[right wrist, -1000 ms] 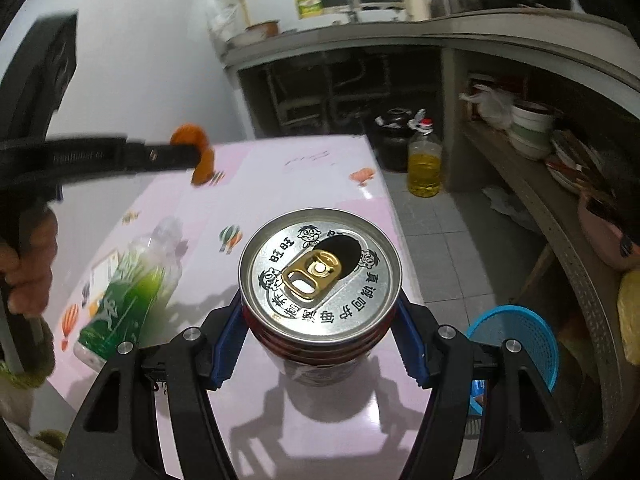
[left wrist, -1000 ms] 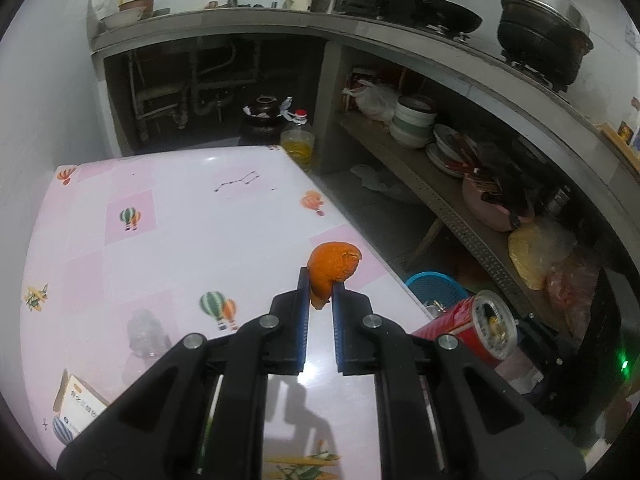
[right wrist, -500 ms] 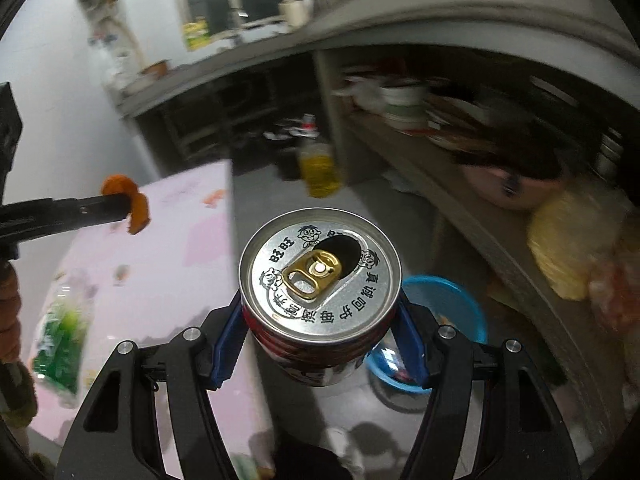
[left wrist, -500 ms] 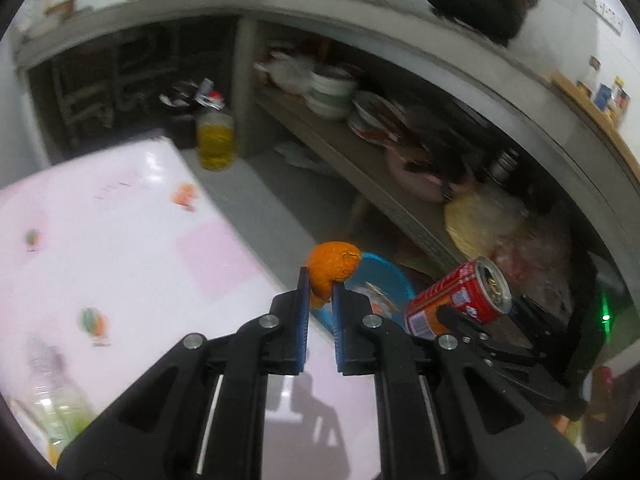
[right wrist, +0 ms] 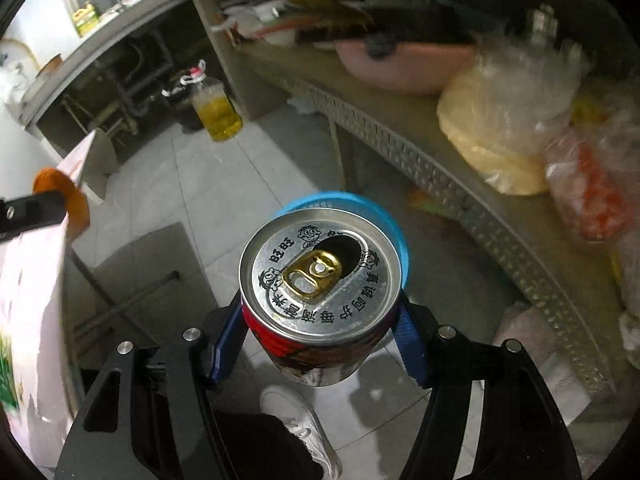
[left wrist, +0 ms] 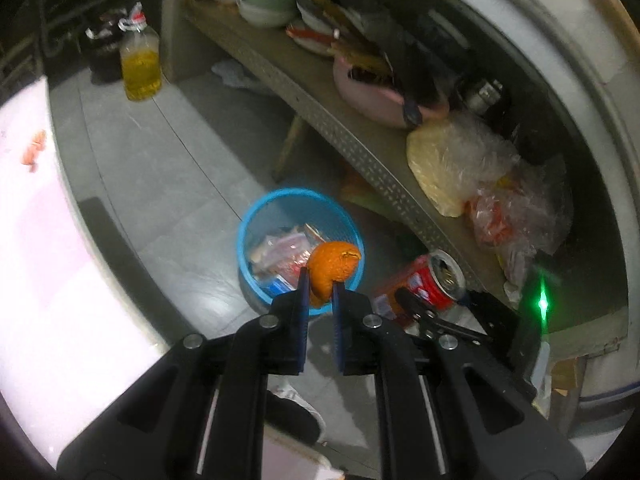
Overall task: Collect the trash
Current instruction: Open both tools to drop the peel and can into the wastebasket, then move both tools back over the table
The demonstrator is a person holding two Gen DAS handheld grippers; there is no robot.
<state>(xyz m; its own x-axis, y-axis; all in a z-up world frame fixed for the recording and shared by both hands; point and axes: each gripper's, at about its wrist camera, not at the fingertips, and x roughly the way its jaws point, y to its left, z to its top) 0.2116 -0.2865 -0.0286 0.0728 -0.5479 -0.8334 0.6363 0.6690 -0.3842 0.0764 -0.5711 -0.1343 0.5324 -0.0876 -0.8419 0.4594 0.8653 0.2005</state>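
My left gripper [left wrist: 319, 286] is shut on a piece of orange peel [left wrist: 333, 266], which hangs over the near rim of a blue mesh bin [left wrist: 256, 216] on the floor. The bin holds wrappers. My right gripper [right wrist: 320, 334] is shut on an opened red drink can [right wrist: 320, 276], held above the same blue bin [right wrist: 394, 216], most of which the can hides. In the left wrist view the can [left wrist: 420, 282] shows to the right of the bin. The peel [right wrist: 66, 196] and left gripper show at the far left of the right wrist view.
A pink-patterned table [left wrist: 36, 240] stands left of the bin. A low shelf [left wrist: 360, 152] with a pink bowl [left wrist: 376, 96], dishes and plastic bags [left wrist: 460, 156] runs along the right. An oil bottle [left wrist: 140, 60] stands on the tiled floor. A person's white shoe [right wrist: 304, 424] is below.
Both grippers have swung off the table to the right and down toward the floor, carrying the peel and the can. The blue bin now lies directly beneath them.
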